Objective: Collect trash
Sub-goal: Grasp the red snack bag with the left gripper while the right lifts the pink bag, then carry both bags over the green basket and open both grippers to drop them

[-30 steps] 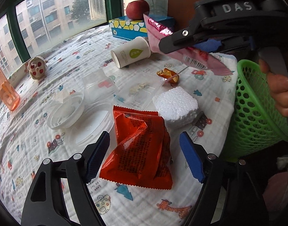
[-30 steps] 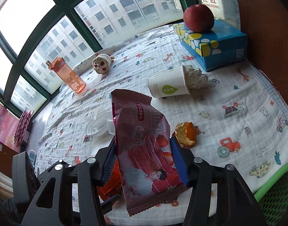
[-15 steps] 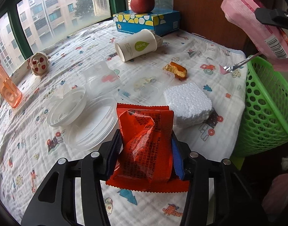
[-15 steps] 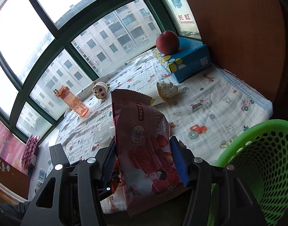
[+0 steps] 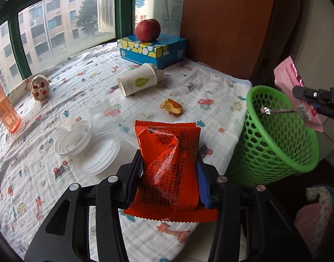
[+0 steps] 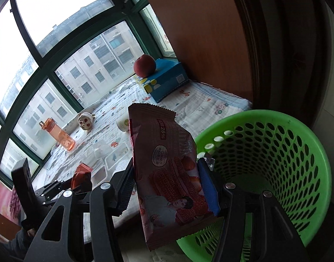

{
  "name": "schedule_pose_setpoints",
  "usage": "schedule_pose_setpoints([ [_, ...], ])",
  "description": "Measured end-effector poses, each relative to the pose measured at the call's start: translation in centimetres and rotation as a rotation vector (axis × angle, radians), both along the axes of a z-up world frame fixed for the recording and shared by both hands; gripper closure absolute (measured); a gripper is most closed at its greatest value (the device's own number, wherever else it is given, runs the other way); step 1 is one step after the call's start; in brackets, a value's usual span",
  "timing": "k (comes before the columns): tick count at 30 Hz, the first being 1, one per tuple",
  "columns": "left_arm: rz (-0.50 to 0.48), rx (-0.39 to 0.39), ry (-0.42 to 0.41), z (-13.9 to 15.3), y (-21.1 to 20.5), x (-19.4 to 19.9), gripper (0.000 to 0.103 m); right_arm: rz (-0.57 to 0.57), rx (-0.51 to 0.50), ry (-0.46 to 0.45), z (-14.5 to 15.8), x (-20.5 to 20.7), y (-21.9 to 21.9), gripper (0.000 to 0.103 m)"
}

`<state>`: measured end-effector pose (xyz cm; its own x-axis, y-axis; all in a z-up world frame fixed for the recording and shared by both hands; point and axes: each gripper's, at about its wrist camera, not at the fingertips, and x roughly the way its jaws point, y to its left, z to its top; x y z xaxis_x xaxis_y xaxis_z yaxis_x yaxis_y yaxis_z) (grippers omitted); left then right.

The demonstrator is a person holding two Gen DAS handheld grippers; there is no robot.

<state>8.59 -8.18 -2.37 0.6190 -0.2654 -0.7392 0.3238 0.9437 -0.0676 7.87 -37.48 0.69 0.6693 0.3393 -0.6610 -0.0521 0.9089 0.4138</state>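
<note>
My left gripper [image 5: 168, 175] is shut on an orange-red snack wrapper [image 5: 169, 166], lifted above the near edge of the cloth-covered table [image 5: 84, 74]. My right gripper [image 6: 166, 184] is shut on a pink snack wrapper [image 6: 167, 174], held beside the rim of the green mesh basket [image 6: 282, 163]. In the left wrist view the pink wrapper [image 5: 298, 93] hangs over the basket's [image 5: 274, 135] far rim. A tipped paper cup [image 5: 137, 81], an orange peel piece [image 5: 172, 107] and clear plastic lids [image 5: 75, 137] lie on the table.
A blue tissue box [image 5: 153, 49] with a red apple [image 5: 147, 30] stands at the back by the wooden wall. An orange bottle [image 5: 4, 109] and a small toy [image 5: 39, 87] sit at the left by the window. The basket stands off the table's right edge.
My left gripper closed on the orange-red wrapper and lifted it off the table. My right gripper carried the pink wrapper right, from over the table to the basket.
</note>
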Motion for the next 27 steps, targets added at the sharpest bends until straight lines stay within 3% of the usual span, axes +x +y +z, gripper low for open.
schedule_pose_setpoints([
  [13,-0.154,-0.042,-0.032,3.4,-7.3,0.5,0.058,-0.126,-0.027,0.063,-2.9,-2.6,-4.3,0.040],
  [18,-0.196,-0.039,-0.039,4.1,-10.2,1.0,0.058,-0.150,-0.015,0.065,-3.2,-3.0,-5.5,0.031],
  [27,-0.258,-0.043,-0.018,4.0,-14.5,1.7,0.058,-0.194,-0.010,0.039,-2.7,-4.9,-7.7,0.029],
])
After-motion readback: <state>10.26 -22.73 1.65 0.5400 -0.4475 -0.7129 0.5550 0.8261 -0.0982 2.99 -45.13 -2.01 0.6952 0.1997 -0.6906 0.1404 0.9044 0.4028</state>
